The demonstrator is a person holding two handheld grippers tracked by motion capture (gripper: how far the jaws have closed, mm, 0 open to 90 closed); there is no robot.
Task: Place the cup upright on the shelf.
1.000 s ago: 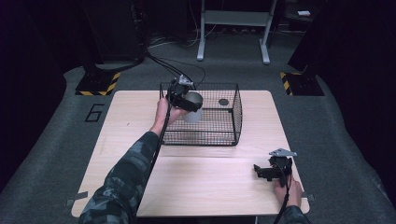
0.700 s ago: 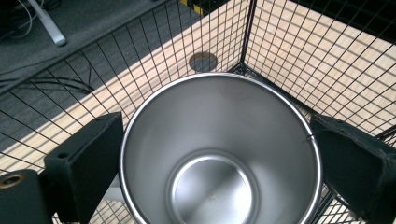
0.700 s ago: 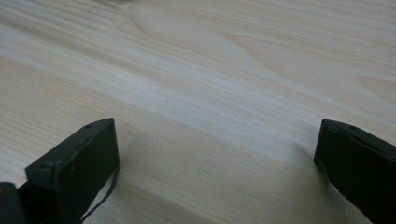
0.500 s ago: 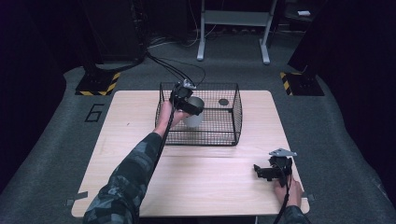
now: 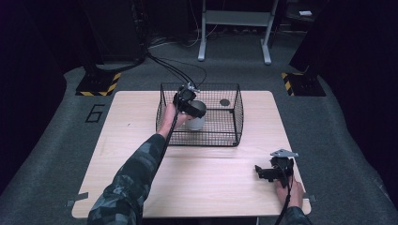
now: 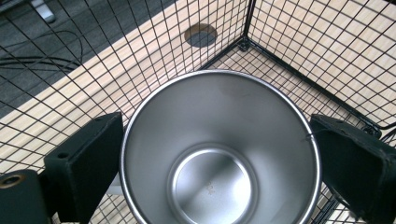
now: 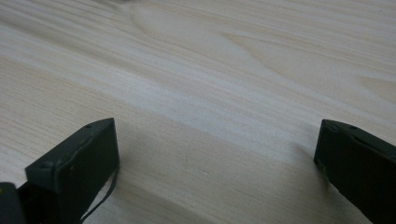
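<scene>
Cup going into the basket

Left gripper (image 5: 190, 104), jaws clamped on the cup (image 6: 219, 154), has sunk lower inside the basket (image 5: 234, 133); right gripper (image 5: 272, 171) rests, jaws apart.

Shiny steel cup (image 6: 219, 154) is standing upright, mouth up, empty, inside the black wire basket (image 5: 234, 117), near its left wall.

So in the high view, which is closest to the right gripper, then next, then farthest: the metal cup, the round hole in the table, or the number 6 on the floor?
From the right gripper, at the table's near right:
1. Metal cup, inside the wire basket, held between the left gripper's jaws.
2. Round hole, behind the cup, toward the table's far edge.
3. Number 6, on the floor off the table's left side.
</scene>
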